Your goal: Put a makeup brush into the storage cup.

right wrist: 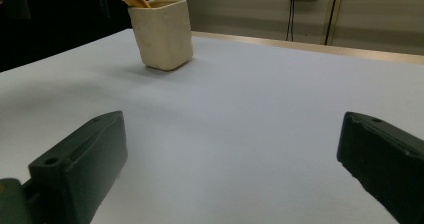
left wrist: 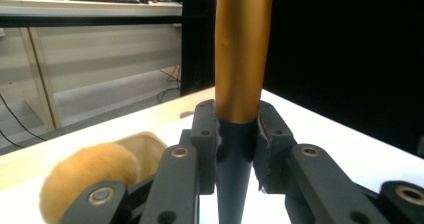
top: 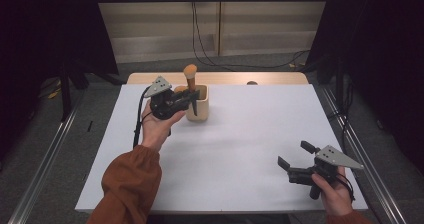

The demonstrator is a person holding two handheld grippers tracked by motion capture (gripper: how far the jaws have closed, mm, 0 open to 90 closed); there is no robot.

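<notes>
Left gripper (top: pixel 192 100): jaws are clamping a makeup brush (left wrist: pixel 240 74) on its handle, right where the gold ferrule is meeting the dark tapered shaft. In the left gripper view the pads are pressing the handle from both sides and the brush is standing upright between them. In the high view the bristle head (top: pixel 190 71) is pointing up, above the gripper, and the dark shaft is hanging down in front of the cup (top: pixel 202 109).

A second brush with a tan, fluffy head (left wrist: pixel 87 179) is sitting in the cup's mouth, low at the left of the left gripper view, just beside the held brush.

Left hand (top: pixel 159 126): it is reaching forward over the far-left part of the white table (top: pixel 240 149), forearm in a rust-coloured sleeve (top: pixel 131 184) coming up from the bottom edge. The gripper is lying roughly level, jaws pointing right toward the cup, grey plate on top, cable trailing down past the wrist.

Cup: cream, square-sided, standing upright on the table near the far edge, touching or just beside the left gripper's jaws; cannot tell which.

Right gripper (top: pixel 294 156): jaws are standing wide apart with nothing between them; the right gripper view is showing bare table between the two black jaws, with the cup well ahead.

Right hand (top: pixel 332 191): it is resting low at the near-right corner of the table, gripper pointing left and slightly away, well apart from the cup.
</notes>
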